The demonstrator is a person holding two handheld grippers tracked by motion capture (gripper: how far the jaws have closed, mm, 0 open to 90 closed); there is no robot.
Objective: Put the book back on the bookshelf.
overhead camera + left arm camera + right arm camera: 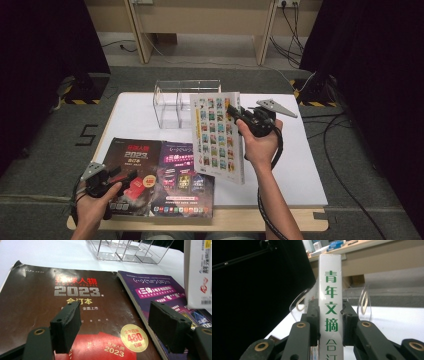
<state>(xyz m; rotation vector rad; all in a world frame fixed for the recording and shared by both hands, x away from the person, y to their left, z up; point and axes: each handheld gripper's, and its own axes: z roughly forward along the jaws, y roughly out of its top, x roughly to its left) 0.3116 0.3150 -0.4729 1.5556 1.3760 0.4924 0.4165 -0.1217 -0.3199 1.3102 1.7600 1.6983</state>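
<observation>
right gripper [239,117]: clamped on the spine of the thick white book with green lettering [216,135], held upright over the tabletop's [305,170] middle.
left gripper [131,176]: jaws apart, over the dark brown 2023 magazine [132,165] at the near left edge.
target: clear acrylic divider rack [175,102], far edge.
advice: keep the spine vertical, line it up with a slot, then lower.

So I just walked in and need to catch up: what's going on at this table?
A person is working with a gripper in each hand. The right gripper is clamped on the spine of a thick white book and holds it upright above the white table, near the clear acrylic rack. The left gripper hovers with open jaws over a dark 2023 volume, which lies flat beside a purple magazine at the table's near edge.
</observation>
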